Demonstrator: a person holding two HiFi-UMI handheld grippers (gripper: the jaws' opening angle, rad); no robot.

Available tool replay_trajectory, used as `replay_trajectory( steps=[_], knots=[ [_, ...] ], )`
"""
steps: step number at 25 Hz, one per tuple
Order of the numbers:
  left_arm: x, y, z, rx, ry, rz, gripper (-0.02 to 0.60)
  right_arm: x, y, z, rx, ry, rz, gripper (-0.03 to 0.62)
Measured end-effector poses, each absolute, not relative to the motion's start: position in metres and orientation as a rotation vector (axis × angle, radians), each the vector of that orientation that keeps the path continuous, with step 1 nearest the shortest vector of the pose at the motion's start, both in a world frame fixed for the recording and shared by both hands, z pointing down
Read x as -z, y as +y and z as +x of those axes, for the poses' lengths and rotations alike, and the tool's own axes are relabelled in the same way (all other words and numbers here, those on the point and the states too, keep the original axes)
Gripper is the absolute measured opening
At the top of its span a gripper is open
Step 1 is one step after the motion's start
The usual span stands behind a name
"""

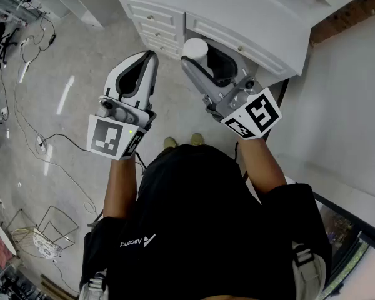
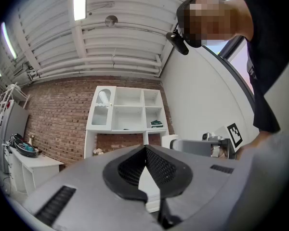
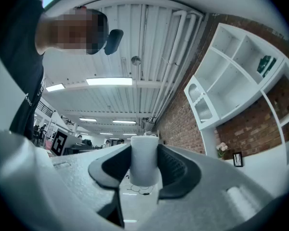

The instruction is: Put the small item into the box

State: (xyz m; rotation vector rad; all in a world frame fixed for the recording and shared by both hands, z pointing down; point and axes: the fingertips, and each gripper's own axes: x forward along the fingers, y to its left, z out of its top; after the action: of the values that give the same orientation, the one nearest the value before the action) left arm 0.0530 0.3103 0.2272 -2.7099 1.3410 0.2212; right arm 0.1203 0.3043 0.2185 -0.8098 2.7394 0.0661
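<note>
The small item is a white cylinder [image 1: 195,47], held between the two jaws of my right gripper [image 1: 200,58], which is raised in front of the person's chest. In the right gripper view the white cylinder [image 3: 144,160] stands upright between the black pads [image 3: 176,170], which press on both of its sides. My left gripper [image 1: 150,56] is raised beside it at the left, its jaws closed tip to tip with nothing between them. In the left gripper view the left gripper [image 2: 145,149] is shut, and the right gripper's marker cube [image 2: 234,134] shows at the right. No box shows in any view.
A white desk with drawers [image 1: 237,17] stands just ahead of the grippers. A white shelf unit [image 2: 127,109] stands against a brick wall [image 2: 58,114]. Cables [image 1: 31,124] trail over the floor at left, and wire frames [image 1: 47,227] lie at lower left.
</note>
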Motion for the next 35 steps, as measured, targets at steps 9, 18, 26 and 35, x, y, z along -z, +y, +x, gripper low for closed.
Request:
replay_trajectory(
  steps=[9,18,26,35],
  knots=[
    [-0.213,0.308,0.067,-0.239,1.352,-2.688,-0.002,-0.213,0.3,0.136,-0.032,2.71,-0.778,0.169],
    [-0.223,0.286,0.099,-0.183,1.4,-2.669,-0.002,-0.218,0.282,0.175,-0.047,2.726,-0.744,0.169],
    [-0.219,0.245,0.115,-0.2,1.451,-2.644,-0.002,-0.221,0.237,0.201,-0.046,2.73,-0.747,0.169],
    [-0.229,0.175,0.089,-0.22,1.429,-2.631,-0.002,-0.235,0.172,0.172,-0.07,2.758,-0.75,0.169]
  ],
)
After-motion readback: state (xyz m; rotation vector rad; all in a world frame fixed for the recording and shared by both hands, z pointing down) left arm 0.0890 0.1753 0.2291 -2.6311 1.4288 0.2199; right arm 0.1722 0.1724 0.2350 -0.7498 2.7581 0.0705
